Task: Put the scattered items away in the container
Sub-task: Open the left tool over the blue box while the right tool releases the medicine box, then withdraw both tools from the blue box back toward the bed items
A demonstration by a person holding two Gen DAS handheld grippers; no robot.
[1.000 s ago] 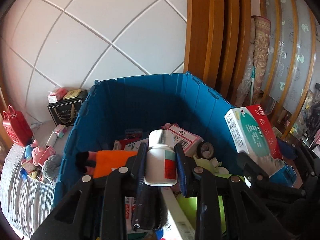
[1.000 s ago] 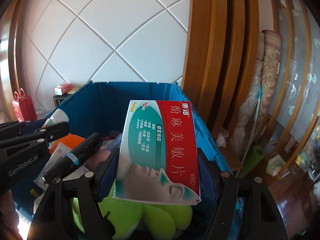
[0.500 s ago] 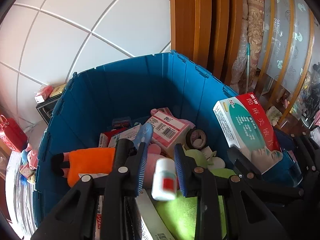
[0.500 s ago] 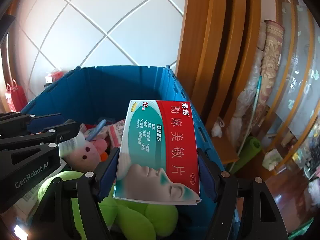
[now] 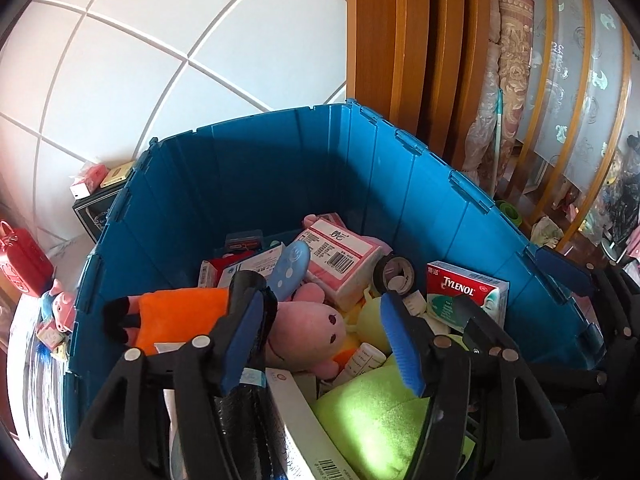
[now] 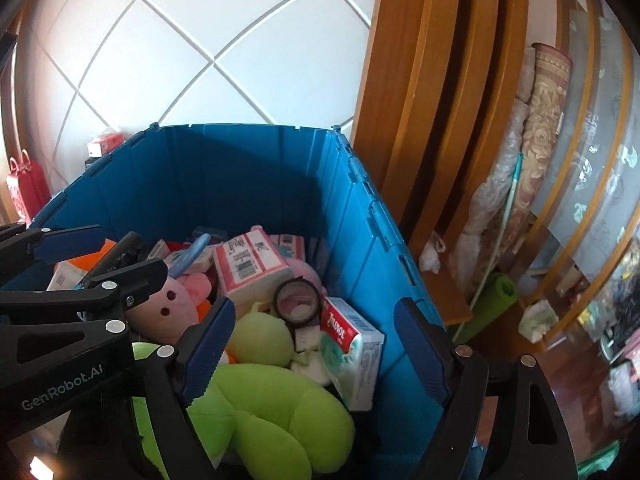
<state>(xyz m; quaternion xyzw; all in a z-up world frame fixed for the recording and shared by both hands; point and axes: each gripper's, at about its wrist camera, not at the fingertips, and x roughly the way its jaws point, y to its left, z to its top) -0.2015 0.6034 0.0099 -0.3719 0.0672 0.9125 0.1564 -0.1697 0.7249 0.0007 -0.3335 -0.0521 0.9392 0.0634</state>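
Note:
The blue plastic crate (image 5: 256, 184) (image 6: 240, 176) holds many items. My left gripper (image 5: 324, 340) is open and empty above the crate's near side. The white pill bottle (image 5: 362, 358) lies among the toys just below it. My right gripper (image 6: 316, 348) is open and empty over the crate's right side. The red and teal Tylenol box (image 6: 352, 348) (image 5: 464, 300) stands on end against the right wall, beside a roll of dark tape (image 6: 298, 300). A pink plush (image 5: 308, 332), an orange plush (image 5: 180, 316), a green plush (image 6: 264, 412) and a pink box (image 5: 340, 256) fill the crate.
Left of the crate, outside it, lie a small pig toy (image 5: 60, 308), a red case (image 5: 22, 260) and a black box (image 5: 96, 212) with small packs on top. Wooden door frames (image 6: 424, 100) and rolled rugs (image 6: 536, 140) stand to the right.
My left gripper opened and the pill bottle dropped into the crate. My right gripper opened and the Tylenol box fell in against the right wall. Both grippers tilted down over the crate.

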